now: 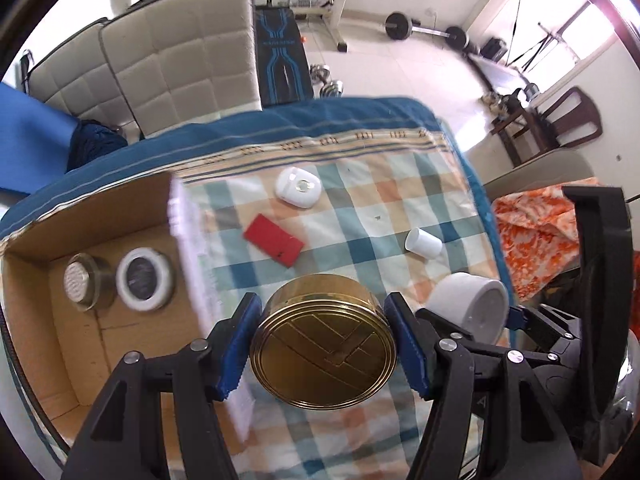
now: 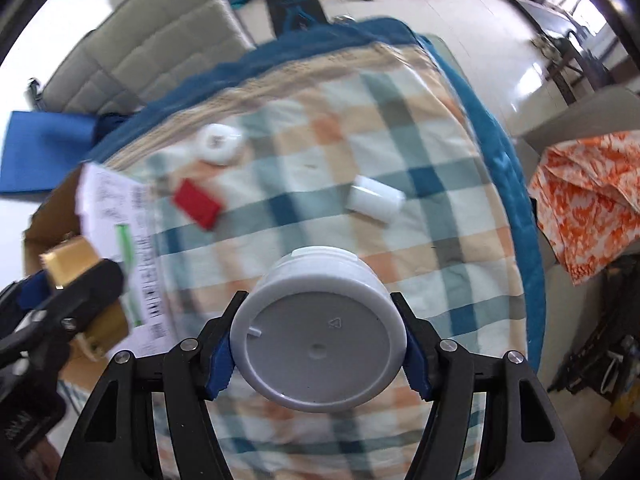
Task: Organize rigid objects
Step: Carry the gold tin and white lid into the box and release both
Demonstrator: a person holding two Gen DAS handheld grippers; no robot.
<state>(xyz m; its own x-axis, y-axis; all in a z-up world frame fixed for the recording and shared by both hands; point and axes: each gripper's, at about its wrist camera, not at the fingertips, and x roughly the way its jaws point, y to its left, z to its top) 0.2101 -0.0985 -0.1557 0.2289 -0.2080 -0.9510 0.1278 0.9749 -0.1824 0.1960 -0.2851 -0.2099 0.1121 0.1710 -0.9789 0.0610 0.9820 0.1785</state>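
Note:
My left gripper point(image 1: 324, 348) is shut on a round gold tin point(image 1: 324, 344), held above the checked cloth just right of a cardboard box point(image 1: 36, 320). My right gripper point(image 2: 318, 344) is shut on a white round jar point(image 2: 320, 332), also lifted off the cloth; that jar point(image 1: 468, 304) shows at the right of the left wrist view. On the cloth lie a red flat box point(image 1: 274, 240), a white rounded case point(image 1: 298, 188) and a small white cylinder point(image 1: 423, 243) on its side. The box holds a metal-rimmed round piece point(image 1: 84, 280) and a white-rimmed round piece point(image 1: 145, 278).
The checked cloth point(image 1: 360, 216) covers a table with a blue border. The box's flap with a printed label point(image 2: 132, 240) stands up beside the tin. Padded chairs point(image 1: 180, 64), gym weights and an orange patterned fabric point(image 1: 536, 232) surround the table.

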